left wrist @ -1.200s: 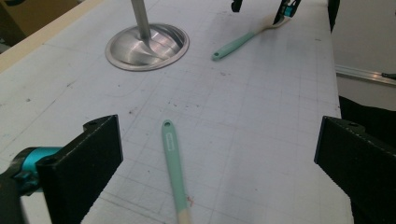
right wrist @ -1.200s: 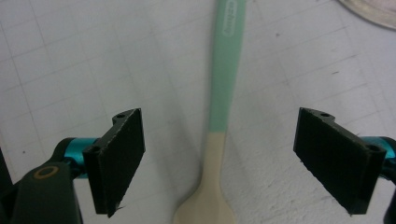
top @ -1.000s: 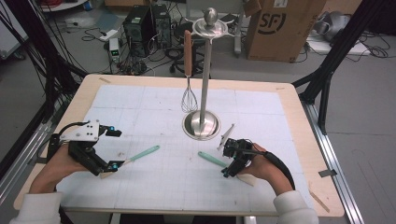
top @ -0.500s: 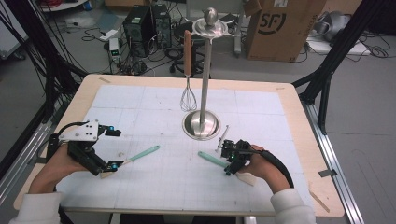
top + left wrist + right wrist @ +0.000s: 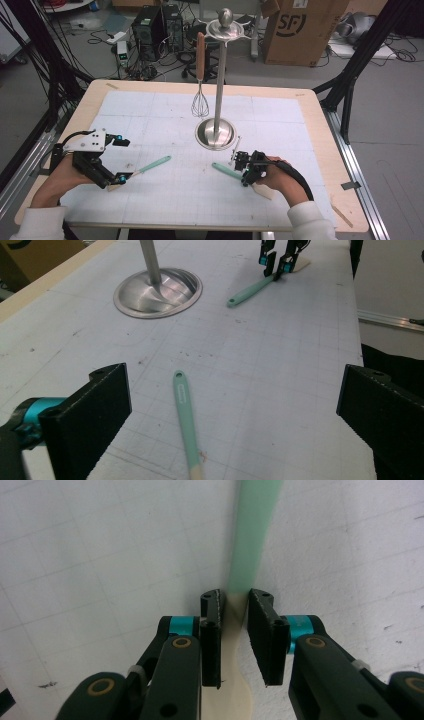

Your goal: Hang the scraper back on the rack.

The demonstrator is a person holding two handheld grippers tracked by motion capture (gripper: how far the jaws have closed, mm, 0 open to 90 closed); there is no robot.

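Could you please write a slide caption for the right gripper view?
Right gripper jaws, just closing, straddle the spatula where its green handle meets the cream blade.

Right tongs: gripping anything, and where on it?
The right tongs are closing around the right spatula where handle meets blade; a firm grip cannot be told.
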